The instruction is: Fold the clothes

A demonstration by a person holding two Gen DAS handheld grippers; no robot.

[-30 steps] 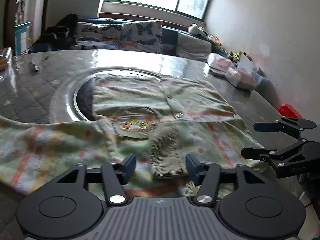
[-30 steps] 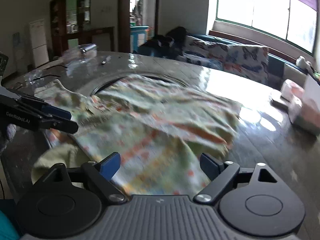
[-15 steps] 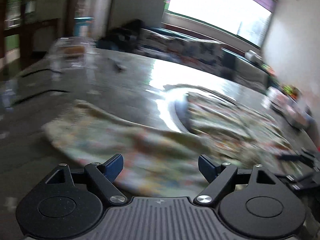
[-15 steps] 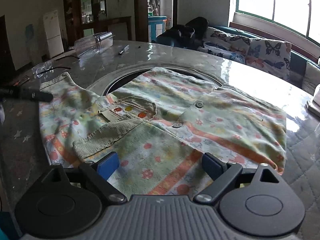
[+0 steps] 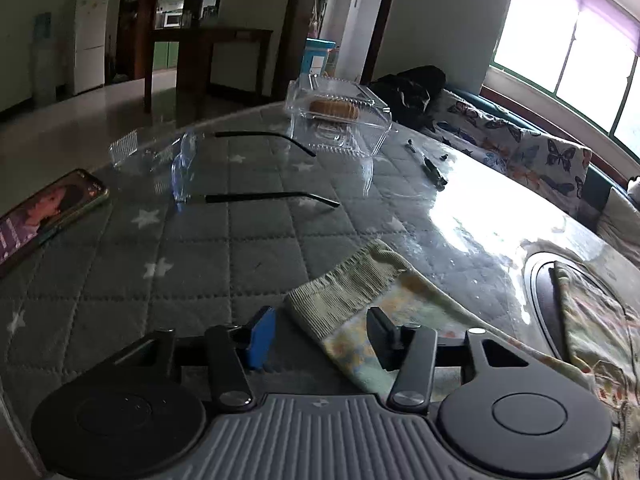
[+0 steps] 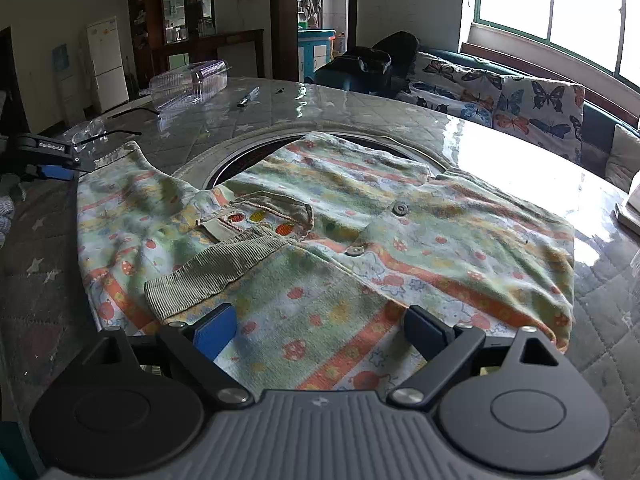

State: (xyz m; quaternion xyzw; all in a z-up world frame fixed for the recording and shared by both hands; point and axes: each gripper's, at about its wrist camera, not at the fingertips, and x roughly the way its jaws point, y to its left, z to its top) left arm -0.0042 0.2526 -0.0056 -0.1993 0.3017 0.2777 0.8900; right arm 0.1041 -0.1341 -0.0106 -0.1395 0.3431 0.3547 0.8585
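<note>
my left gripper sits wide apart over the ribbed cuff of the sleeve lying out flat beside the shirt on the desk. i'd pinch the cuff squarely, then carry it across the shirt's front. right gripper gapes too, empty, at the shirt's near hem.

Butterfly-print sofa under bright window
</note>
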